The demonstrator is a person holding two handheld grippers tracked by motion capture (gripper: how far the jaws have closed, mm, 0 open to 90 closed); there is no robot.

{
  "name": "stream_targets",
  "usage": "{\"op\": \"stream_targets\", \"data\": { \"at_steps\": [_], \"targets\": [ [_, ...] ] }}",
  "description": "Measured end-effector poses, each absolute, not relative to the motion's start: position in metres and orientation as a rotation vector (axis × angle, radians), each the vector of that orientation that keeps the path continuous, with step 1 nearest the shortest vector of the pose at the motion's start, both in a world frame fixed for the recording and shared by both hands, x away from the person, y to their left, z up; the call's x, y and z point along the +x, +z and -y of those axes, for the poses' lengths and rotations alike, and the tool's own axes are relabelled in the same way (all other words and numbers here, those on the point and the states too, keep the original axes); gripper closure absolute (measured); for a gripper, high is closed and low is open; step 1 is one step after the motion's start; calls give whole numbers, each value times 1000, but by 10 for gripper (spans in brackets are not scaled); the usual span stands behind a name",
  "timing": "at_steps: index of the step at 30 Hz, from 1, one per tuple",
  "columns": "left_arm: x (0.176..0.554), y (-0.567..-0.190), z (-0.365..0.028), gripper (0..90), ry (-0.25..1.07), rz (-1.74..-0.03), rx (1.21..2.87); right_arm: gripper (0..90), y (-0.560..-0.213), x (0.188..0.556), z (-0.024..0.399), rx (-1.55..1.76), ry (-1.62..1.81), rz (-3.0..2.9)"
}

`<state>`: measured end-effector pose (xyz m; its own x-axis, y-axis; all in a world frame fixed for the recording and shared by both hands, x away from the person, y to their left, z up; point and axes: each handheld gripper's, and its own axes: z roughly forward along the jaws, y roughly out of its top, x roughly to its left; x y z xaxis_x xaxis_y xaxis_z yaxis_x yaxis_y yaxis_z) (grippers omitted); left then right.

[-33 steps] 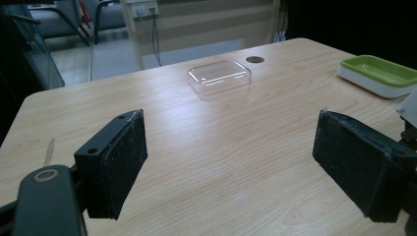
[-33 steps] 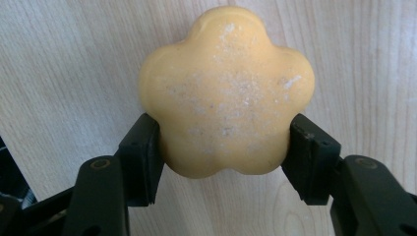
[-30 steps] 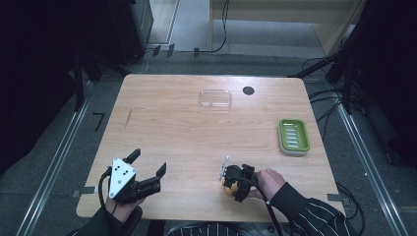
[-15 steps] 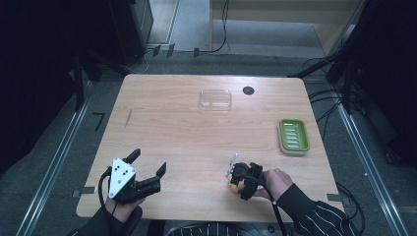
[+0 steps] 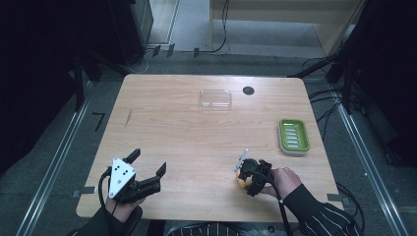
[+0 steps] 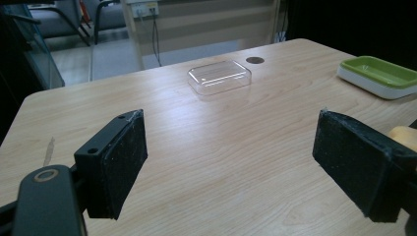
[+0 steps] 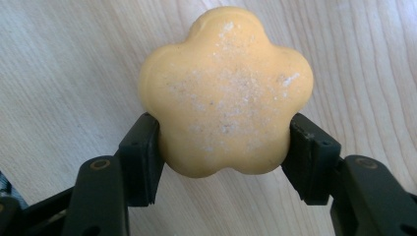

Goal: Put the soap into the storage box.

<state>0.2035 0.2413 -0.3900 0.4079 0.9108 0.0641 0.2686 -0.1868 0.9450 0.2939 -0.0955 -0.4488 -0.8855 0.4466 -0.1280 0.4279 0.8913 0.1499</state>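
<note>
A yellow flower-shaped soap sits between the jaws of my right gripper, which is shut on its two sides just over the wooden table. From the high view, this gripper and the soap are near the table's front edge, right of centre. My left gripper rests at the front left, open with nothing between its pads. A sliver of the soap peeks past its right jaw.
A green soap dish lies at the right side of the table. A clear plastic lid sits at the back centre, beside a dark round hole. Both the dish and the lid appear ahead of the left gripper.
My right gripper has shifted a little to the right along the front of the table with the soap in it. The left gripper has stayed still.
</note>
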Motion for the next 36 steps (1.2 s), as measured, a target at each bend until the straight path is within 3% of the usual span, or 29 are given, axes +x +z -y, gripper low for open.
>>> {"op": "stream_targets", "data": {
  "at_steps": [36],
  "targets": [
    [204,-390,-241,137,827,-1039,1694,400,-442,301,152,947,149,-2758]
  ]
}}
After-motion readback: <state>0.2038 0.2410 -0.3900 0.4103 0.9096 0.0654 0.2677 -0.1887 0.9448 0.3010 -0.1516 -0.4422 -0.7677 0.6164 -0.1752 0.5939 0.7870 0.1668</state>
